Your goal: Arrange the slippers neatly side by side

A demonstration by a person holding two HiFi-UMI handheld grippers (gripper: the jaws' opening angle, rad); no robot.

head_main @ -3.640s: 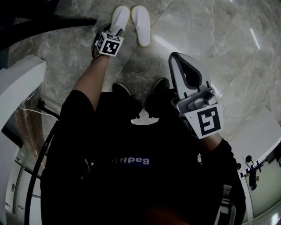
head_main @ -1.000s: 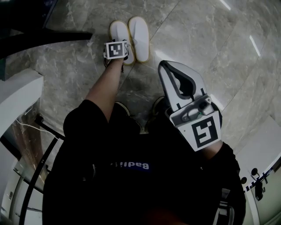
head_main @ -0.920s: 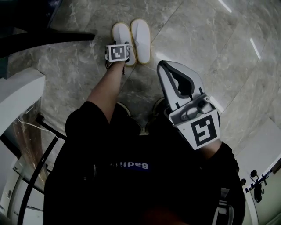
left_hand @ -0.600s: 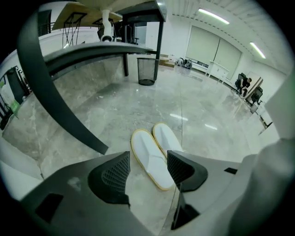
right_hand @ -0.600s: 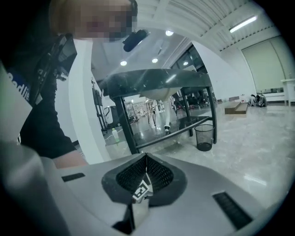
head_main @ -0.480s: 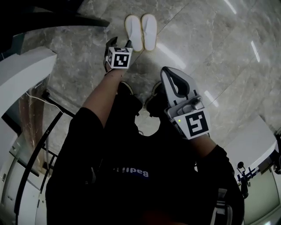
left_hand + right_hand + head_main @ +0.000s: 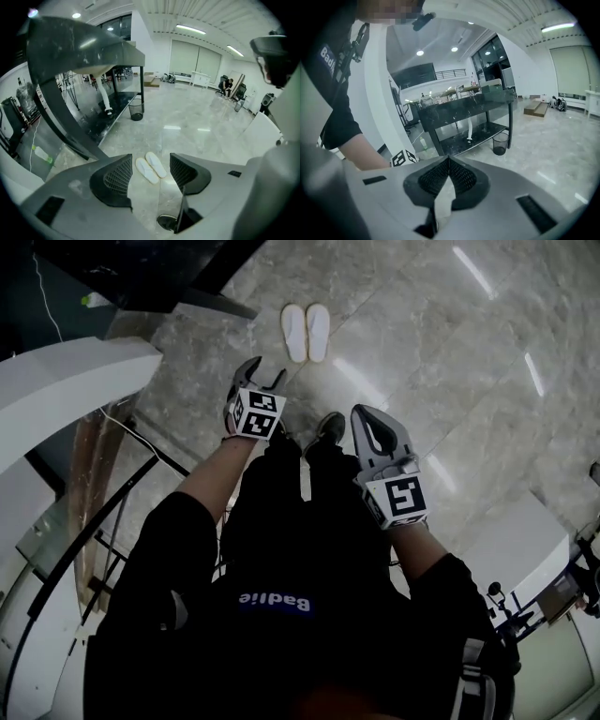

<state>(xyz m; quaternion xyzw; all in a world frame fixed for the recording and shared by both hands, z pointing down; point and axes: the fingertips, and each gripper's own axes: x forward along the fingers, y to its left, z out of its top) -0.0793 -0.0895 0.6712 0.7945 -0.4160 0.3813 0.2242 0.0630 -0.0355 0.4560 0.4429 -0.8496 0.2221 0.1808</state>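
a grey marble floor (image 7: pixel 450 352) fills the head view. the person (image 7: pixel 300 615), in black, stands on it with 1 gripper in each hand. the right gripper (image 7: pixel 449 161) has its 2 fingers pressed together, nothing between them. the left gripper (image 7: pixel 265 373) has just been opening its jaws; its fingers (image 7: pixel 117 176) stand wide apart and empty. the 2 white slippers (image 7: pixel 151 167) lie side by side, touching, on the floor well beyond those fingers, seen through their gap.
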